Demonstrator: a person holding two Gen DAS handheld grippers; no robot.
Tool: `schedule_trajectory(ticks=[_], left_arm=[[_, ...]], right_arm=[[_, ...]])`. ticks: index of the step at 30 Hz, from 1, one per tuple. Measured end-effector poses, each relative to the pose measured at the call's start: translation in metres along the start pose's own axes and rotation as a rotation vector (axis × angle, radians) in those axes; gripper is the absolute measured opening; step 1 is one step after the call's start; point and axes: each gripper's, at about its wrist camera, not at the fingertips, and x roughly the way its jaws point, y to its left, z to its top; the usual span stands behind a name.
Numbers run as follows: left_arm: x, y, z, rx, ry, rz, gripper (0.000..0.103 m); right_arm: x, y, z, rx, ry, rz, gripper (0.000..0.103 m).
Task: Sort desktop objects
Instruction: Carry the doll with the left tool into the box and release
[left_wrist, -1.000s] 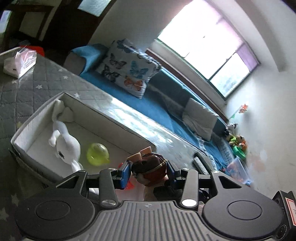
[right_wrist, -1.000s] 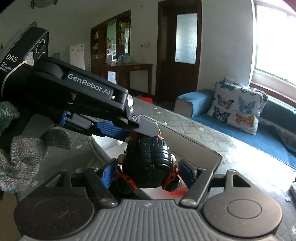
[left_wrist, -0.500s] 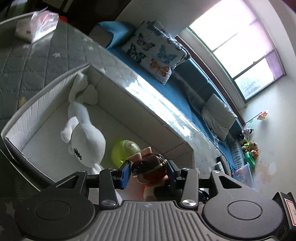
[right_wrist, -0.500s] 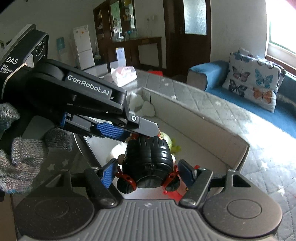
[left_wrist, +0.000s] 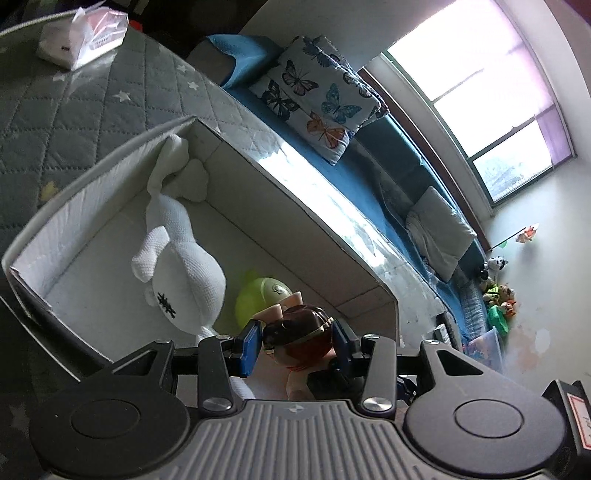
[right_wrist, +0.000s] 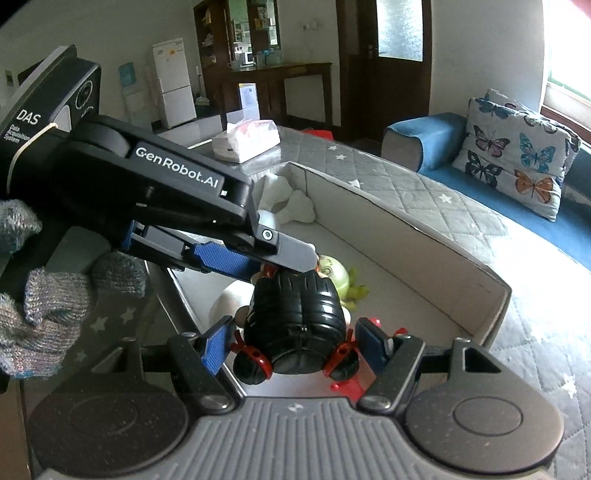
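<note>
My left gripper (left_wrist: 295, 343) is shut on a toy figure's brown-haired head (left_wrist: 299, 336), held over the near end of a white open box (left_wrist: 295, 192). My right gripper (right_wrist: 295, 345) is shut on the same figure's black-and-red body (right_wrist: 295, 325); the left gripper (right_wrist: 284, 254) crosses above it in the right wrist view. In the box lie a white plush rabbit (left_wrist: 177, 266) and a yellow-green toy (left_wrist: 262, 295), also seen in the right wrist view (right_wrist: 334, 275).
The box (right_wrist: 406, 236) sits on a grey quilted, star-patterned surface (left_wrist: 92, 110). A tissue pack (left_wrist: 81, 37) lies at its far end, also in the right wrist view (right_wrist: 247, 140). A blue sofa with a butterfly cushion (left_wrist: 317, 103) runs alongside.
Both grippers, holding the figure together, have moved lower and further over the box; the box and its toys now fill more of both views.
</note>
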Motion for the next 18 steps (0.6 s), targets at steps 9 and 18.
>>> schedule_trajectory(ticks=[9, 18], left_arm=[[0.006, -0.001, 0.002, 0.021, 0.009, 0.053, 0.045], [0.011, -0.004, 0.001, 0.059, 0.023, 0.074, 0.044]], right_arm=[[0.015, 0.000, 0.003, 0.002, 0.060, 0.028, 0.072], [0.015, -0.006, 0.000, 0.027, 0.071, 0.025, 0.072]])
